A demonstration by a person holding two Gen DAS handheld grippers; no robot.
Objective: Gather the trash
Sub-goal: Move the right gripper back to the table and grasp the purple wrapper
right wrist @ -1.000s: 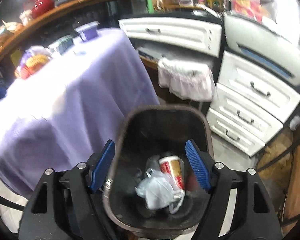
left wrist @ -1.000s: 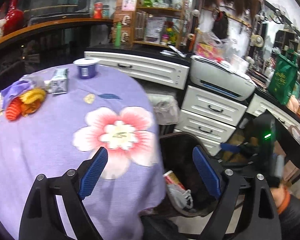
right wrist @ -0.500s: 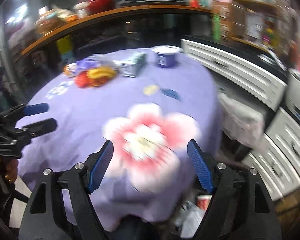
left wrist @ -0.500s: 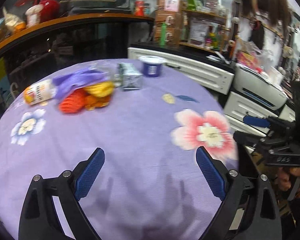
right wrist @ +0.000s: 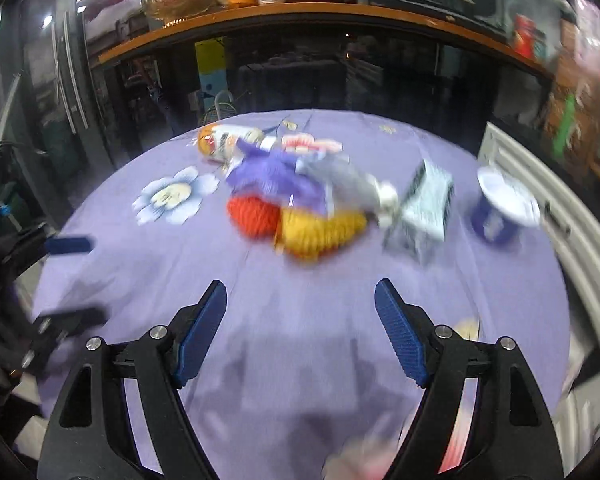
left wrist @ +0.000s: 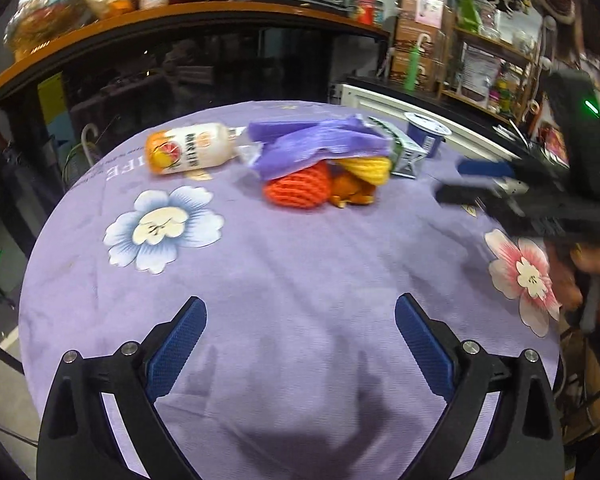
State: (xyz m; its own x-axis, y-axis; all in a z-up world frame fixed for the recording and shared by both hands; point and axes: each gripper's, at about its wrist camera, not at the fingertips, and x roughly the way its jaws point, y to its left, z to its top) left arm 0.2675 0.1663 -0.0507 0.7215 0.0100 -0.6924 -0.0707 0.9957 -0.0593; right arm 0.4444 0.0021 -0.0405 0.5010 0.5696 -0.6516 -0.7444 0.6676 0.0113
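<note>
Both views swung from bin to table (left wrist: 300,264), left hand-held gripper (left wrist: 300,344) opening empty, right hand-held gripper (right wrist: 300,332) wide, empty

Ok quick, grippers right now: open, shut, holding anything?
Left gripper: jaws opening, nothing between them.
Right gripper: open, empty.

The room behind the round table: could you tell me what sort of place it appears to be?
Probably a small shop or salon back room, though that is a guess. A wooden counter carries packaged goods, crowded shelves hold boxes and bottles, and white drawers stand beside the floral tablecloth.
</note>
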